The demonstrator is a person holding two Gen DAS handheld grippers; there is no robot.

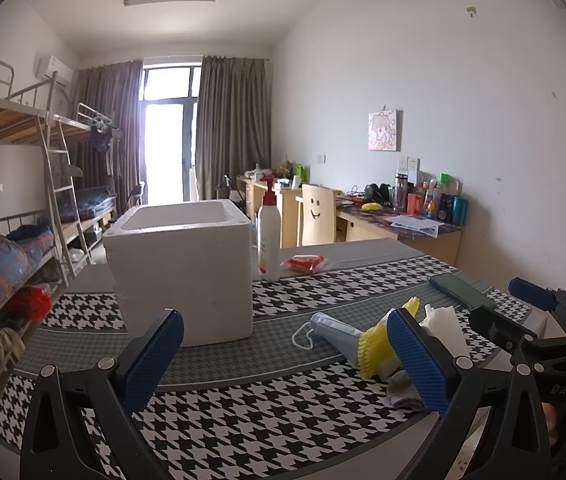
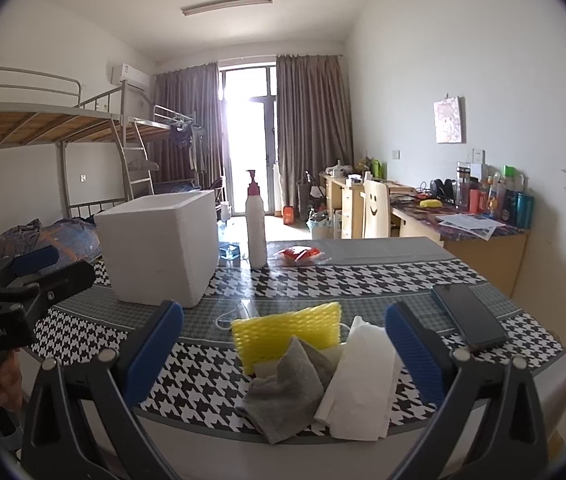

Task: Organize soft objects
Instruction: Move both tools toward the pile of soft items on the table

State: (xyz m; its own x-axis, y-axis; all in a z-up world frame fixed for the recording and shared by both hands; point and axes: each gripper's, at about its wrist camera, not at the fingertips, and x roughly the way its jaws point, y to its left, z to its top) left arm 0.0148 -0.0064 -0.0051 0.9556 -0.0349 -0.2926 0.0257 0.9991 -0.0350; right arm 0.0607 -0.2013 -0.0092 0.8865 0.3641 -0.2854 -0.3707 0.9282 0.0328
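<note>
A pile of soft things lies near the table's front edge: a yellow foam net (image 2: 287, 330), a grey cloth (image 2: 289, 394), a white tissue (image 2: 363, 380) and a blue face mask (image 1: 333, 330). The yellow net (image 1: 375, 346) and tissue (image 1: 443, 326) also show in the left wrist view. A white foam box (image 1: 181, 262) stands open-topped behind them; it also shows in the right wrist view (image 2: 159, 246). My left gripper (image 1: 285, 354) is open and empty, in front of the box and mask. My right gripper (image 2: 283, 348) is open and empty, its fingers on either side of the pile, above it.
A white pump bottle (image 2: 256, 228) and a red packet (image 2: 299, 254) stand behind the pile. A dark phone (image 2: 469, 320) lies at the right on the houndstooth tablecloth (image 2: 211, 372). The table's front edge is close below the pile. Bunk beds stand left, desks right.
</note>
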